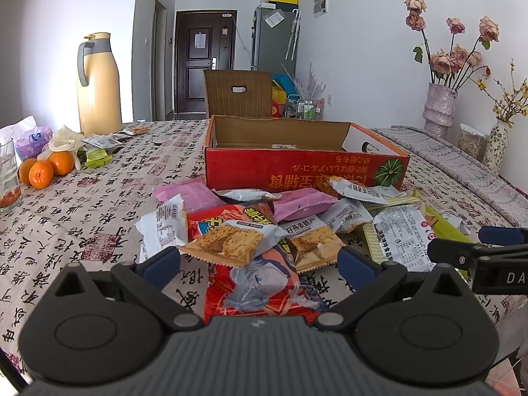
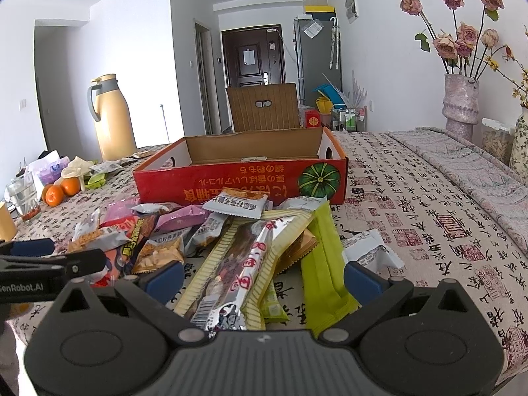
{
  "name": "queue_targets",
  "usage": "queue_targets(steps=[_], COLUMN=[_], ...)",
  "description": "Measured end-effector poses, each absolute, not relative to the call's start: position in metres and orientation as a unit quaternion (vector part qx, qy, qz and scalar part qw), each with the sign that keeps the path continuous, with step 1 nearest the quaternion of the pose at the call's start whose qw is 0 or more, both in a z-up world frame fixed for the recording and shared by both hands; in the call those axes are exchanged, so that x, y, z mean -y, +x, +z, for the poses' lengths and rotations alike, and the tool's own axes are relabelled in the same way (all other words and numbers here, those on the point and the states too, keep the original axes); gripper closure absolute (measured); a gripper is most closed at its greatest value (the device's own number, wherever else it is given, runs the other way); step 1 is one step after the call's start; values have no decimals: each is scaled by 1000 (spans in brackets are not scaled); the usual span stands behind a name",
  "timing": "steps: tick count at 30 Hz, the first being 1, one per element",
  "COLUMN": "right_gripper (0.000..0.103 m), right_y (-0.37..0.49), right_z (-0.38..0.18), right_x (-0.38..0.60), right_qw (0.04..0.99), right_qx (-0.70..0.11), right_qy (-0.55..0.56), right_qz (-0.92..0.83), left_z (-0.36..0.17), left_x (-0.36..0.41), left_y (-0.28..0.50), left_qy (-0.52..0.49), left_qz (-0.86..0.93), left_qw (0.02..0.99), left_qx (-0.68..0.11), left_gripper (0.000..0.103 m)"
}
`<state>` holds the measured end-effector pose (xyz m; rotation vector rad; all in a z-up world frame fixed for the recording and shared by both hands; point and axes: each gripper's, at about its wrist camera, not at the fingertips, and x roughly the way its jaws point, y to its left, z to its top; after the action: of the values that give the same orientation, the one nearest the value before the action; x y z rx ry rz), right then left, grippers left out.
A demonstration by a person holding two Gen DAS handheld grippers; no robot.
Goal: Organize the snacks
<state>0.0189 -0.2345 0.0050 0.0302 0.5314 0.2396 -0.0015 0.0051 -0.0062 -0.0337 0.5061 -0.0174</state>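
A loose pile of snack packets lies on the patterned tablecloth in front of an open red cardboard box, whose inside looks almost bare. My left gripper is open just above the pile's near edge, over a red packet with a cartoon figure and a cracker packet. My right gripper is open too, straddling a long silver-brown packet, a yellow striped packet and a green packet. The red box stands behind them. Neither gripper holds anything.
At the left are a tan thermos jug, oranges, a glass and small packets. Vases with flowers and a folded cloth sit at the right. A chair back stands behind the box.
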Motion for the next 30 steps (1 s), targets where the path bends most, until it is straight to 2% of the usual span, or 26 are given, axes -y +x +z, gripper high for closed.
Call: queue_targets(steps=[5, 8, 10, 22, 30], right_gripper=[1, 6, 14, 41, 60], right_y=[23, 26, 28, 47, 46], right_z=[4, 1, -1, -22, -17], right_x=[224, 215, 209, 177, 186], right_qw=[957, 957, 957, 947, 950], right_qx=[-261, -259, -258, -279, -275], right_qy=[-6, -21, -32, -108, -95], right_qz=[124, 126, 128, 116, 113], left_z=[-7, -8, -8, -13, -14], left_x=[-8, -11, -12, -20, -21], left_y=[-2, 0, 1, 6, 7], left_qy=[-20, -22, -23, -28, -30], left_qz=[-6, -5, -5, -3, -2], left_qw=[968, 967, 967, 965, 964], left_qx=[-251, -253, -253, -260, -263], left_gripper=[0, 0, 0, 0, 0])
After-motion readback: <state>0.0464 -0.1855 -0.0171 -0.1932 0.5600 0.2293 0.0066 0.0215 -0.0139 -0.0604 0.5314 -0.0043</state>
